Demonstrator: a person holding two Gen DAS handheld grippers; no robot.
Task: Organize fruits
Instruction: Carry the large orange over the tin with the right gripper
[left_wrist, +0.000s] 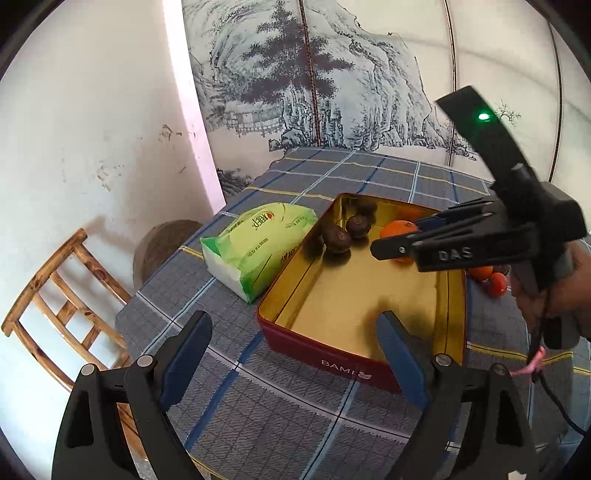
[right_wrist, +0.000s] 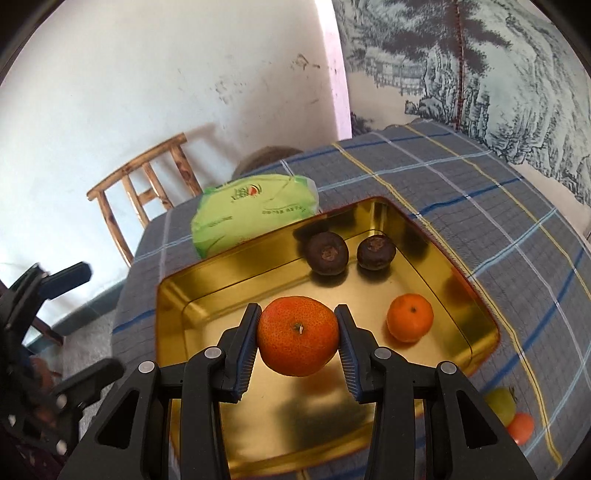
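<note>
Mandarin (right_wrist: 297, 336) clamped between the blue pads of the right tool (right_wrist: 298, 338), stem end facing the camera, held above the open gold-lined tin (right_wrist: 476, 291). The tin has red outer walls with "BAMI" lettered on the near side in the left wrist view, and sits on the table under a grey plaid cloth (right_wrist: 480, 192). Inside the tin: two dark brown, wrinkled round fruits (right_wrist: 327, 254) (right_wrist: 376, 253) side by side near the far wall, apart from each other, and a smaller mandarin (right_wrist: 410, 317) resting on the floor of the tin to the right of the held one. Left tool (left_wrist: 291, 354) hangs with jaws wide apart and nothing between them, low over the cloth at the tin's near corner; its right finger overlaps the tin's near wall in its own view. From the left wrist view the right tool (left_wrist: 397, 242) reaches in over the tin from the right, with a hand (left_wrist: 554, 295) behind it; the held fruit is mostly hidden there. Outside the tin, on the cloth past its right side, lie a yellow-green fruit (right_wrist: 500, 406) and an orange one (right_wrist: 521, 428), touching. Green pack of tissues (left_wrist: 258, 245) lies just beside the tin's left wall. Wooden chair (left_wrist: 62, 302) stands off the table's edge against a white wall, well apart from the tin.
</note>
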